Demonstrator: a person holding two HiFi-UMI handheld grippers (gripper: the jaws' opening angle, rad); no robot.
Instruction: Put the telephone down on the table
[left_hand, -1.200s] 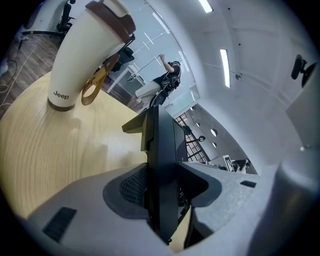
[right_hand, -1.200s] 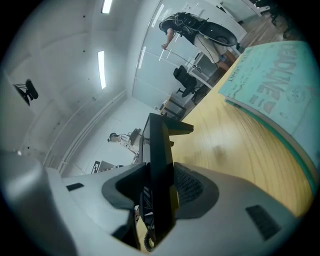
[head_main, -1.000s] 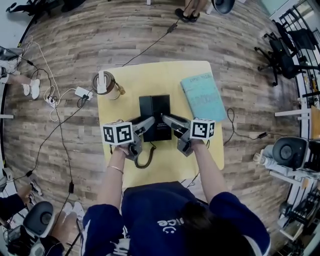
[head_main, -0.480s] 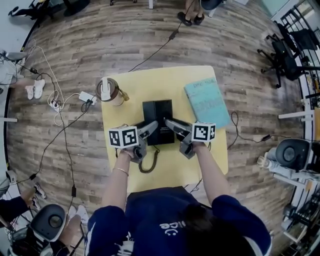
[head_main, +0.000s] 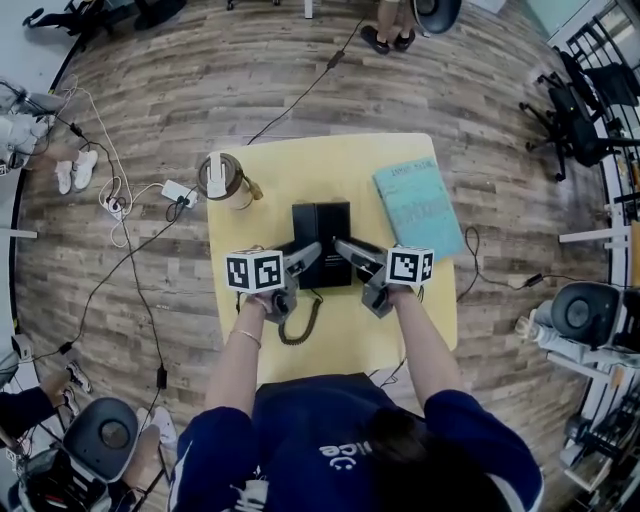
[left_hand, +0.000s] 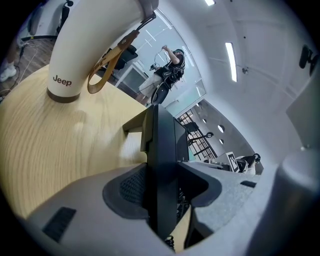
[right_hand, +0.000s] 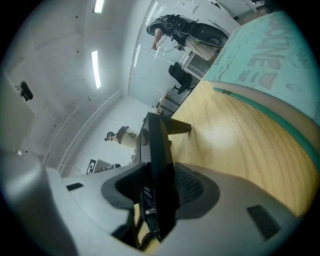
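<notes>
Nearest the person, the coiled cord (head_main: 302, 325) lies on the yellow table (head_main: 300, 165), just on the near side of the telephone (head_main: 322, 225). The left gripper (head_main: 303, 256) clamps the telephone's left edge and the right gripper (head_main: 345, 248) its right edge. In each gripper view the black body stands edge-on, pinched between that gripper's two pads. The telephone sits mid-table, its far foot down at the wood. Whether its near end rests there too cannot be told. Compared with a second ago, both grips and the telephone's place on the table look unchanged. Far left of the telephone stands a cream flask (head_main: 221, 178). To its far right lies a teal book (head_main: 418, 208).
</notes>
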